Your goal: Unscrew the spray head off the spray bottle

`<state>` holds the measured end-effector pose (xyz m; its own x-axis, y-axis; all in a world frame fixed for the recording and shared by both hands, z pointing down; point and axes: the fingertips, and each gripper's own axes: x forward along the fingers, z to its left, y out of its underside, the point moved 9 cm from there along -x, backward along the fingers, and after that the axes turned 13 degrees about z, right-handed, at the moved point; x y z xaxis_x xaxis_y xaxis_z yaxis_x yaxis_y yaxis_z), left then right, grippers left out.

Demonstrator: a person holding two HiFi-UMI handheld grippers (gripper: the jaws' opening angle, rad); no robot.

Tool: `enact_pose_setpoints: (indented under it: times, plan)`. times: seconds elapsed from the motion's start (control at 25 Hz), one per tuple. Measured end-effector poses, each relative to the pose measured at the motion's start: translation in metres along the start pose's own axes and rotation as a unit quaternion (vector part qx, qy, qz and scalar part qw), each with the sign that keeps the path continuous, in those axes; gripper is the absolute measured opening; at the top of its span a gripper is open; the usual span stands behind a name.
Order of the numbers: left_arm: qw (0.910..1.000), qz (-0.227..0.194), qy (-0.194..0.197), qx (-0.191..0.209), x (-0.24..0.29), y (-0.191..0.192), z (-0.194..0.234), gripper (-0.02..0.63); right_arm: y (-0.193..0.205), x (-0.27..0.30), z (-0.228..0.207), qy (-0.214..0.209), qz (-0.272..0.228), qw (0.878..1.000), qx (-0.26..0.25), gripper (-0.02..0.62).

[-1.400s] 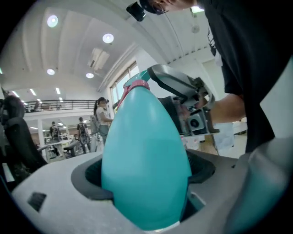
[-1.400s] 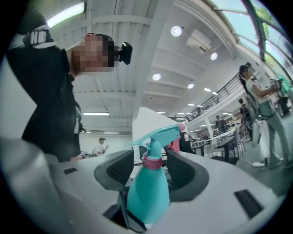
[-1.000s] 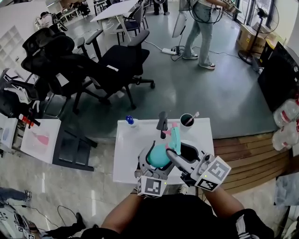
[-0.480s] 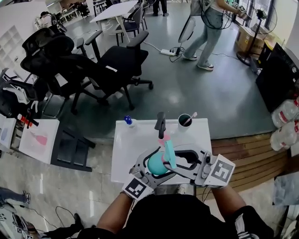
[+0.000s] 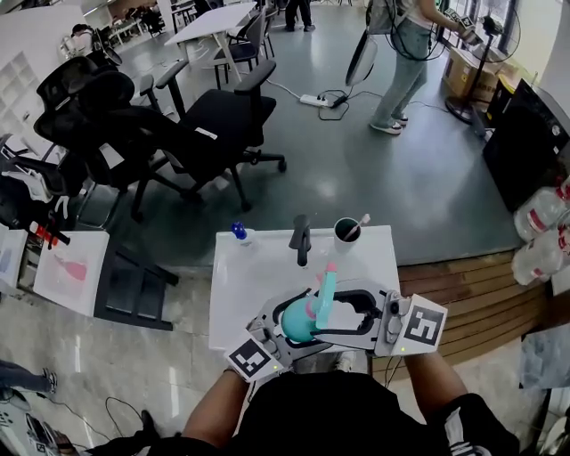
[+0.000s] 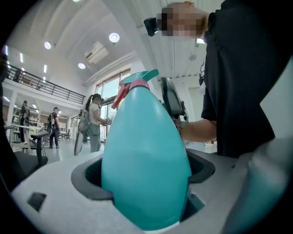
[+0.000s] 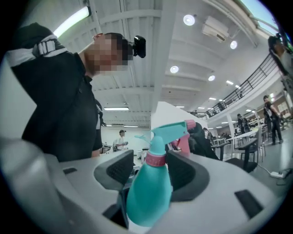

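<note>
Above the white table (image 5: 254, 278) the spray bottle (image 6: 144, 155) is clamped steady by the left gripper (image 6: 144, 185). The right gripper (image 7: 153, 176) jaws, just opened, are spread around its collar (image 7: 154, 158), probably for a new grip.

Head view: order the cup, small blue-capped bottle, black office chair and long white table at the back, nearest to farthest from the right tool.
Right tool, jaws just opened around the spray bottle:
1. Cup, far right of the small table.
2. Small blue-capped bottle, its far left.
3. Black office chair, floor beyond, left.
4. Long white table, far back.
</note>
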<state>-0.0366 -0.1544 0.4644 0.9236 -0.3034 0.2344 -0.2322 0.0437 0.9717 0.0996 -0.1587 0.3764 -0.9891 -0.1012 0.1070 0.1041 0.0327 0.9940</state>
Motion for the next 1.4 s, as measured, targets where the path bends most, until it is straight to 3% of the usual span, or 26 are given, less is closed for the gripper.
enact_pose_setpoints:
  times: [0.16, 0.32, 0.48, 0.6, 0.68, 0.8, 0.96, 1.2, 1.4]
  plan:
    - [0.9960, 0.032, -0.082, 0.014, 0.002, 0.012, 0.013, 0.466, 0.015, 0.008, 0.000, 0.108, -0.046, 0.990, 0.072, 0.225]
    - [0.9808, 0.078, -0.175, 0.035, 0.002, 0.023, 0.022, 0.466, 0.025, 0.010, -0.008, 0.203, -0.055, 0.970, 0.125, 0.196]
    - [0.9598, 0.111, -0.257, 0.024, 0.002, 0.036, 0.028, 0.466, 0.024, 0.015, -0.015, 0.235, -0.050, 0.959, 0.153, 0.146]
    - [0.9508, 0.119, -0.284, 0.038, 0.005, 0.032, 0.029, 0.466, 0.021, 0.017, -0.018, 0.246, -0.054, 0.954, 0.166, 0.146]
    - [0.9493, 0.119, -0.288, 0.042, 0.005, 0.030, 0.030, 0.466, 0.020, 0.019, -0.020, 0.250, -0.054, 0.952, 0.170, 0.140]
    - [0.9547, 0.109, -0.275, 0.036, 0.005, 0.030, 0.030, 0.466, 0.020, 0.020, -0.022, 0.243, -0.048, 0.955, 0.161, 0.136]
    - [0.9711, 0.074, -0.225, 0.033, 0.000, 0.018, 0.027, 0.466, 0.017, 0.016, -0.021, 0.203, -0.048, 0.971, 0.115, 0.133]
    - [0.9927, 0.015, -0.110, 0.047, -0.004, -0.004, 0.020, 0.466, 0.005, 0.004, -0.022, 0.071, -0.044, 0.996, 0.027, 0.133]
    - [0.9967, 0.000, -0.009, 0.081, -0.003, -0.016, 0.011, 0.466, -0.007, -0.006, -0.020, -0.045, -0.017, 0.999, 0.001, 0.133]
